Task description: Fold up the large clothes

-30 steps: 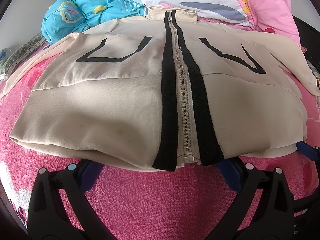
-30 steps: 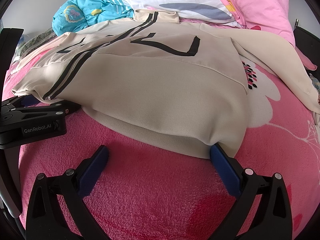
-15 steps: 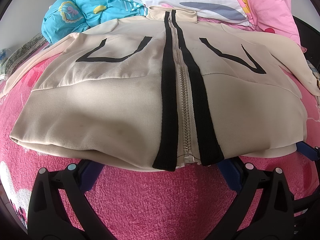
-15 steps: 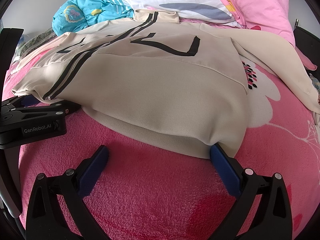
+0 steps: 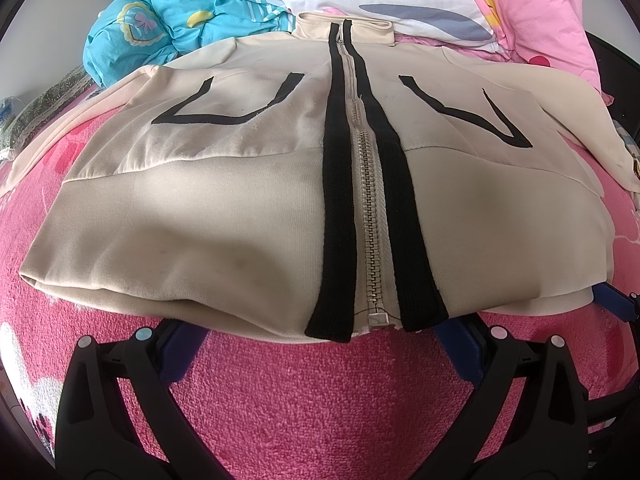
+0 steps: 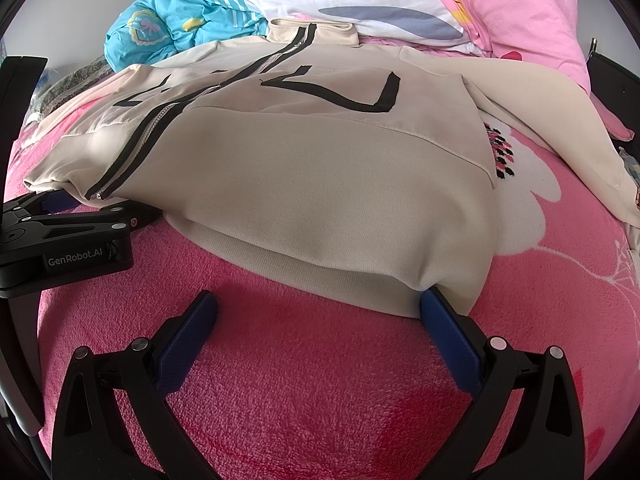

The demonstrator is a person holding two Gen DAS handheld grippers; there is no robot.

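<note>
A beige zip-up jacket point(image 5: 240, 208) with black stripes along its closed zip point(image 5: 370, 216) lies front-up and spread flat on a pink blanket. In the left wrist view my left gripper point(image 5: 320, 328) is open at the middle of the bottom hem, its blue fingertips tucked under the hem either side of the zip. In the right wrist view the jacket point(image 6: 320, 184) fills the middle. My right gripper point(image 6: 318, 300) is open at the hem's right corner; its right fingertip point(image 6: 436, 304) touches the cloth and the left one rests on the blanket. Nothing is clamped.
The pink fleece blanket point(image 5: 320, 400) covers the bed. A blue bundle of bedding point(image 5: 168, 28) and pink-and-white pillows point(image 5: 540, 8) lie behind the collar. The jacket's right sleeve point(image 6: 560, 132) trails out to the right. The left gripper's body point(image 6: 60, 236) shows at the left of the right wrist view.
</note>
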